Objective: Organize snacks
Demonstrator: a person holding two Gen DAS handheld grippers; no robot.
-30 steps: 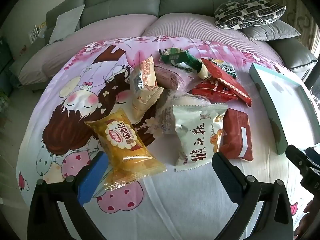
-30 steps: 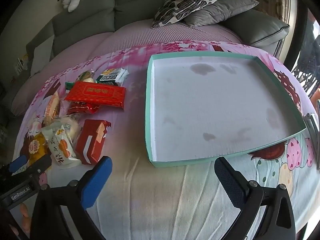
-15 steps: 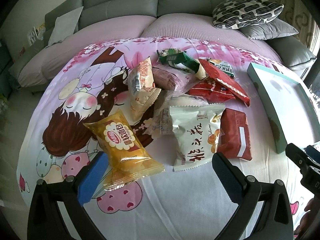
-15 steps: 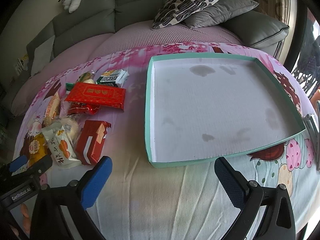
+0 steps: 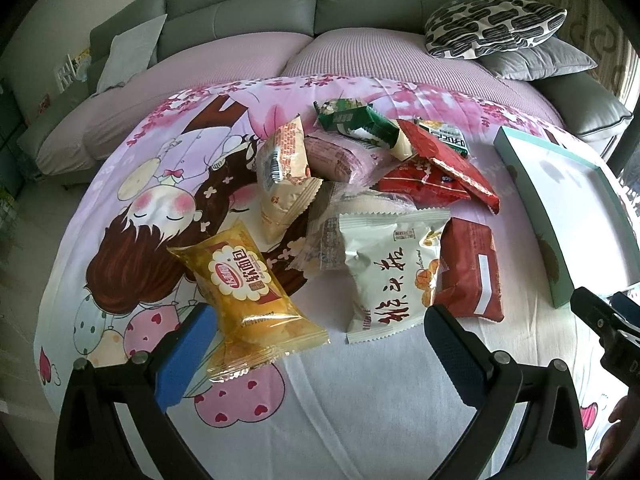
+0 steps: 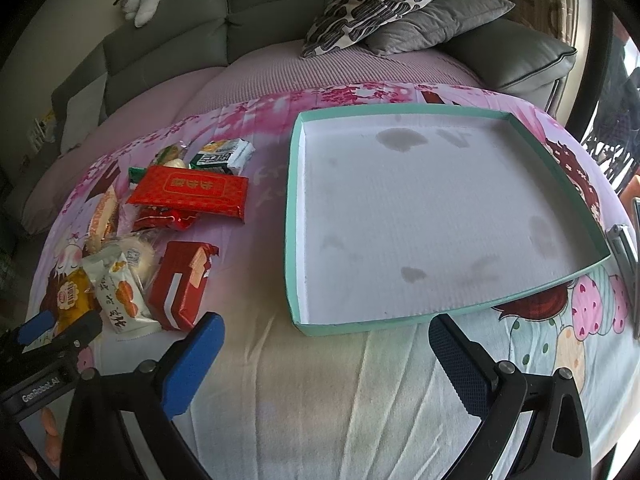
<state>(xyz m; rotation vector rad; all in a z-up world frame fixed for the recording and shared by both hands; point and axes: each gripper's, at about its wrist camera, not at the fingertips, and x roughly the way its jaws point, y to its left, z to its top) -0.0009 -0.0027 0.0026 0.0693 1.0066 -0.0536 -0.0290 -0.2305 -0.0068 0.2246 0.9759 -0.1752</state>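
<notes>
- Snacks (image 5: 360, 216) lie in a loose heap on the cartoon-print sheet (image 5: 168, 184), left of the mint-rimmed tray (image 6: 294, 216), which holds nothing yet.
- Compared with 1 second ago the left view has crept slightly toward the heap: the yellow bread packet (image 5: 244, 292) and the white packet with red script (image 5: 388, 276) sit a little lower and larger. The right view is almost unchanged.
- My reading: this is a slow approach, with no packet lifted and sorting not begun.
- The left gripper (image 5: 312, 344) is spread wide. Its left blue pad (image 5: 184, 360) touches or sits just beside the yellow bread packet's left edge, and that packet's near end lies between the fingers.
- The right gripper (image 6: 326, 352) is spread too, holding nothing, hovering above bare sheet at the tray's near edge.
- The dark red packet (image 5: 468, 272) lies right of the white one. Farther off, a flat red packet (image 6: 188, 192) rests on a crumpled red one.
- Hard to make out: how many packets are in the heap, since a clear-wrapped one and a pink one are half buried. In the left view the tray's right side is cut off. The small print on most wrappers is unreadable.
- A metal object (image 6: 624, 248) at the far right edge of the right view is too cropped to identify.
</notes>
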